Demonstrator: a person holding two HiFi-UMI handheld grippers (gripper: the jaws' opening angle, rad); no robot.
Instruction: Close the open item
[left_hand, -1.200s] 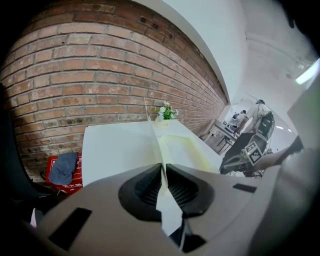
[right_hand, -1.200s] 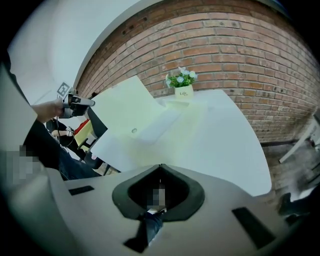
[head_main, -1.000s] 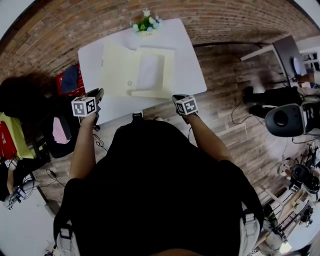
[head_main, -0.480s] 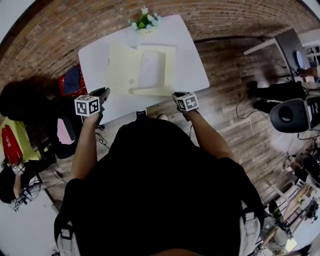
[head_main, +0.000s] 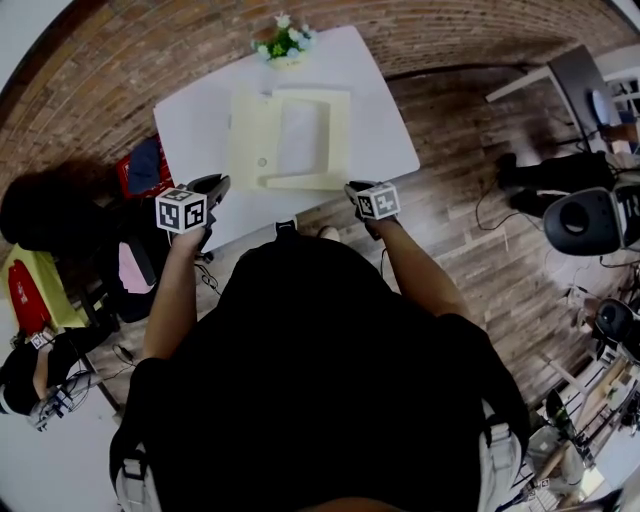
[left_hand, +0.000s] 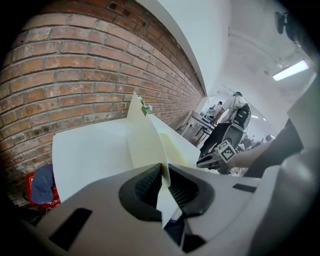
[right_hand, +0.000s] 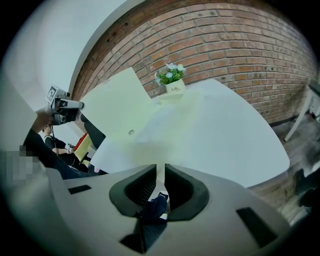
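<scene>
A pale yellow folder (head_main: 300, 140) lies open on the white table (head_main: 380, 120). Its left cover (head_main: 252, 135) stands raised off the table, and a white sheet (head_main: 300, 135) shows inside. My left gripper (head_main: 218, 186) is shut on that cover's near corner; in the left gripper view the cover (left_hand: 145, 137) runs up from between the pads, where the left gripper (left_hand: 164, 177) grips it. My right gripper (head_main: 352, 190) sits at the folder's near right corner. In the right gripper view, the right gripper (right_hand: 161, 179) is shut on a thin pale edge of the folder (right_hand: 150, 125).
A small pot of flowers (head_main: 282, 42) stands at the table's far edge, just beyond the folder. A red bag with a blue cloth (head_main: 140, 162) and a dark chair (head_main: 45, 205) lie left of the table. Camera gear (head_main: 580, 222) and a desk (head_main: 575, 90) are to the right.
The left cover has lifted and swung to the right, so it looks narrower. My left gripper moved right with it. The right gripper has barely shifted.
</scene>
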